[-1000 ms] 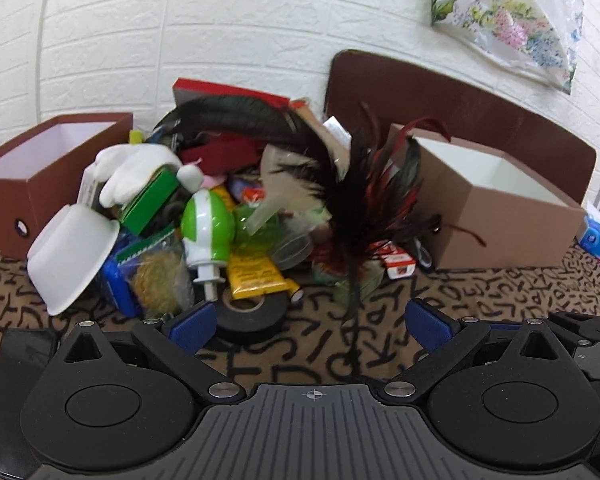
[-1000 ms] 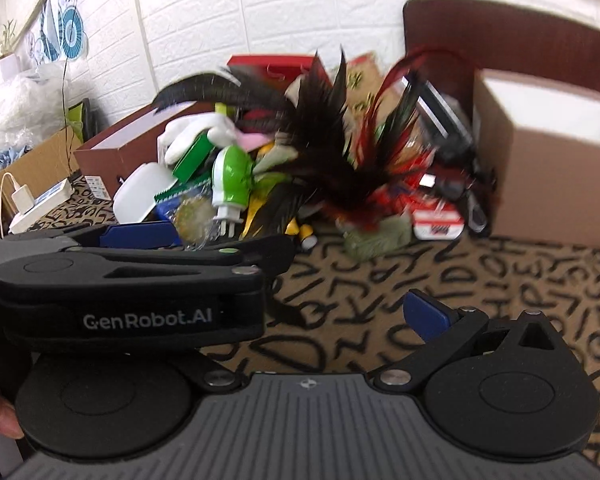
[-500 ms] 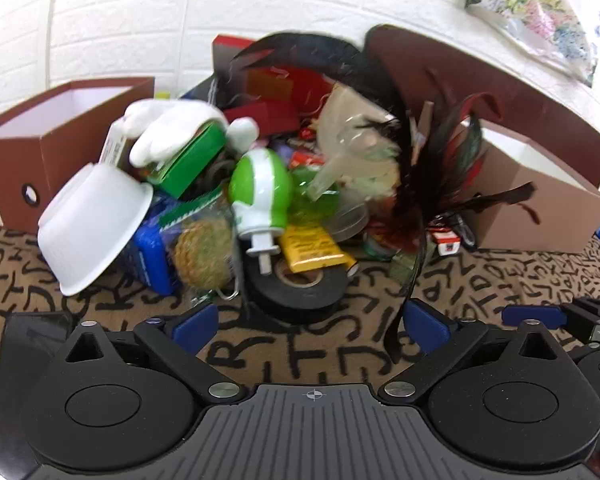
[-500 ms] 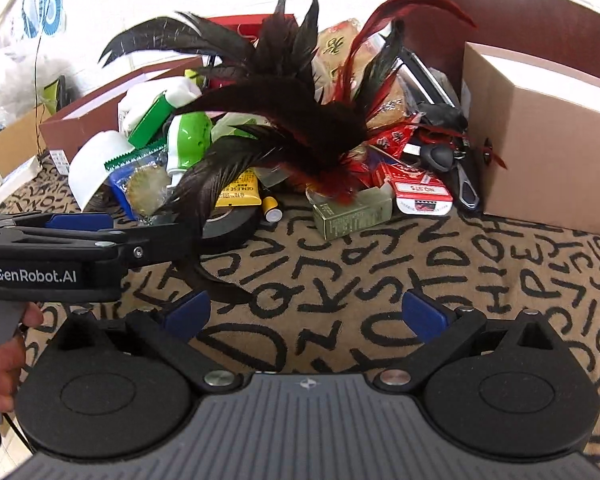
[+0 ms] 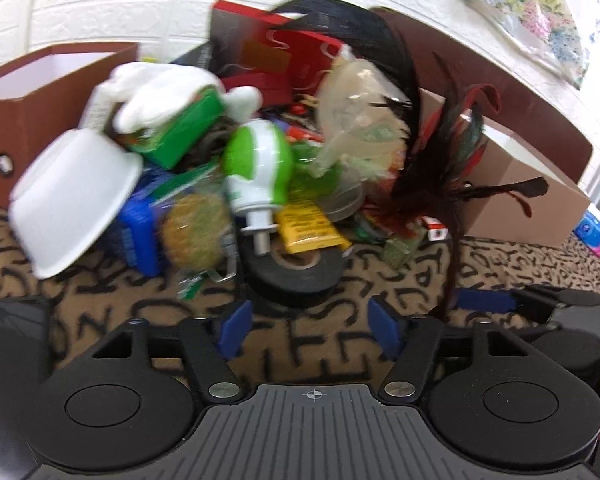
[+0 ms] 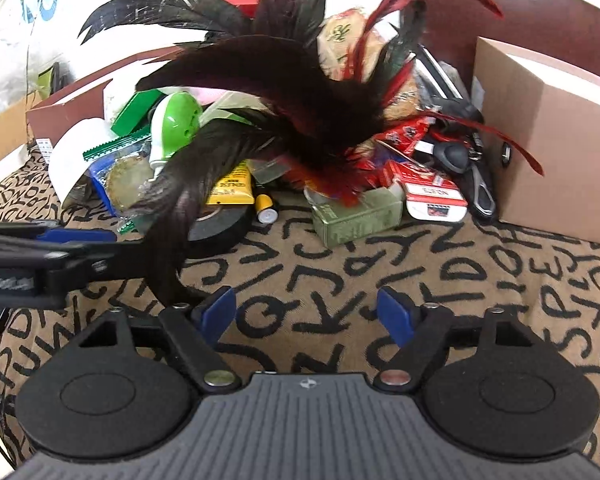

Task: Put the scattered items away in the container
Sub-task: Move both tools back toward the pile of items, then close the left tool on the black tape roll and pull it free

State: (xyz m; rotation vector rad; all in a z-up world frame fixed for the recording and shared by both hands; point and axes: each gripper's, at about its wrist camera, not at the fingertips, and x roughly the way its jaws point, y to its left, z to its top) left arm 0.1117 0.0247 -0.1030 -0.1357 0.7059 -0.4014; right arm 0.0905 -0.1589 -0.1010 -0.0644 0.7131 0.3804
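Note:
A heap of items lies on the patterned cloth between two boxes. My left gripper (image 5: pixel 308 326) is open and empty, just short of a black tape roll (image 5: pixel 294 268) at the heap's front. A green-and-white plug-in device (image 5: pixel 260 170), a yellow tube (image 5: pixel 308 232), a white bowl (image 5: pixel 72 200) and a scourer (image 5: pixel 198 232) lie close behind. My right gripper (image 6: pixel 306 314) is open and empty over the cloth, short of a green box (image 6: pixel 358 218). A dark feather duster (image 6: pixel 284 96) reaches from the heap toward its left finger. The tape roll also shows in the right wrist view (image 6: pixel 220 226).
A brown box (image 5: pixel 28 96) stands open at the left and a tan box (image 5: pixel 532 196) at the right, also seen in the right wrist view (image 6: pixel 556 140). A red cigarette pack (image 6: pixel 434 198) and black-handled tools (image 6: pixel 476 176) lie by the tan box. A white brick wall stands behind.
Both grippers have moved closer to the heap. The left gripper's fingers have narrowed and now stand just before the tape roll. The feather duster now looms larger in the right wrist view.

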